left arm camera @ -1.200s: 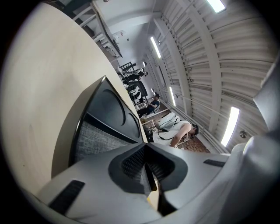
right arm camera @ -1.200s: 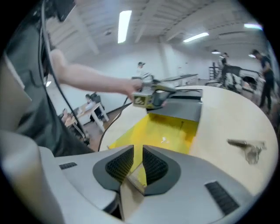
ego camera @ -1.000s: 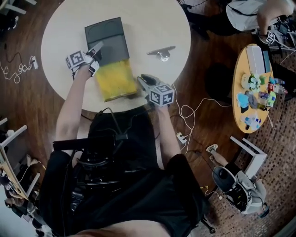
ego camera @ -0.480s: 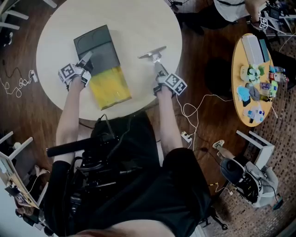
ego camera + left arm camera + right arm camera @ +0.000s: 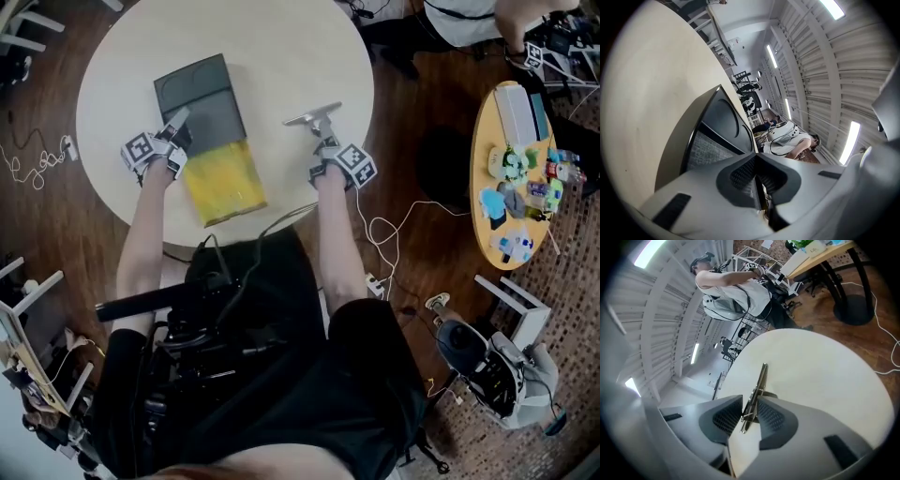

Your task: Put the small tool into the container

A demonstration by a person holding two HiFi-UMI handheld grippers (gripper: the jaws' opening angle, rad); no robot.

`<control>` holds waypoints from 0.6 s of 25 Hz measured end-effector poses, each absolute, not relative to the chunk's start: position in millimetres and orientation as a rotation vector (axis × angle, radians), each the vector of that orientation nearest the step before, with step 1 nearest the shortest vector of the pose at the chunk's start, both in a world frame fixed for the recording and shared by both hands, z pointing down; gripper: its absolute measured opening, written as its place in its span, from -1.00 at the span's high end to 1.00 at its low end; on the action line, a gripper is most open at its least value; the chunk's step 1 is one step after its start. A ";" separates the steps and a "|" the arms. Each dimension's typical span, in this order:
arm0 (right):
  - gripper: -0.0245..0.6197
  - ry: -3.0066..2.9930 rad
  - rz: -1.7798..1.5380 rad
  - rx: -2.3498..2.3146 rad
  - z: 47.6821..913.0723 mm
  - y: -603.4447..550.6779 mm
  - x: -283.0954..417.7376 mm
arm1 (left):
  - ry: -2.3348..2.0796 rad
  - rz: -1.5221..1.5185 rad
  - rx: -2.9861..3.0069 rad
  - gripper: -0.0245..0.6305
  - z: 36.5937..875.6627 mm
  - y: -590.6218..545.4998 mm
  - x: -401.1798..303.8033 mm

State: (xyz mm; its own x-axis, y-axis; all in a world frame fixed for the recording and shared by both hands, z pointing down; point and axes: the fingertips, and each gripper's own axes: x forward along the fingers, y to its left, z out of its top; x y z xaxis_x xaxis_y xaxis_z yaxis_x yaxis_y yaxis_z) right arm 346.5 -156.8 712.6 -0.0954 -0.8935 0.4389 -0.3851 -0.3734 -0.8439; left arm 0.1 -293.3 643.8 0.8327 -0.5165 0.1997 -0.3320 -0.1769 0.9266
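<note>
The small metal tool [image 5: 314, 116] lies on the round cream table [image 5: 281, 56], right of middle. My right gripper [image 5: 324, 142] has its jaws round the near end of the tool [image 5: 759, 383]. The jaws are closing, and both pads [image 5: 773, 416] touch the tool. The dark container [image 5: 200, 91] lies at the left of the table with a yellow part [image 5: 222, 178] toward me. My left gripper [image 5: 179, 126] is shut on the container's left rim. In the left gripper view, the thin dark edge [image 5: 758, 197] runs between the pressed pads, with the container [image 5: 717, 122] beyond.
A small yellow side table [image 5: 487, 211] with toys and boxes stands at the right. Cables [image 5: 394, 225] trail over the wooden floor near my right arm. A person's sleeve and hand [image 5: 511, 19] show at the top right. The table edge is close below both grippers.
My right gripper left the near corner of the yellow part and moved up and right to the metal tool, then closed round it. My left gripper kept its hold on the container.
</note>
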 end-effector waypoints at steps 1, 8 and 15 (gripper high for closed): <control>0.75 1.400 -1.471 -1.717 711.0 -158.8 346.6 | -0.649 -0.193 1.782 0.96 643.8 -294.0 0.5; 0.93 1.385 -1.444 -1.617 700.5 -160.9 343.6 | -0.667 -0.181 1.782 0.96 649.2 -296.2 -4.3; 0.93 1.432 -1.394 -1.512 674.3 -151.8 335.6 | -0.656 -0.183 1.761 0.96 650.8 -295.4 -0.7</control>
State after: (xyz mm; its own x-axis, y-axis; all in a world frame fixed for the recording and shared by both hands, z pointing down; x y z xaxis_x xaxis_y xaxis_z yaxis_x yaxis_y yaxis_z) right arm 335.6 -151.8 674.3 -0.1479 -0.9524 0.2665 -0.2920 -0.2154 -0.9319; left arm -0.7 -295.4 650.8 0.8294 -0.5170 0.2115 -0.3328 -0.1532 0.9305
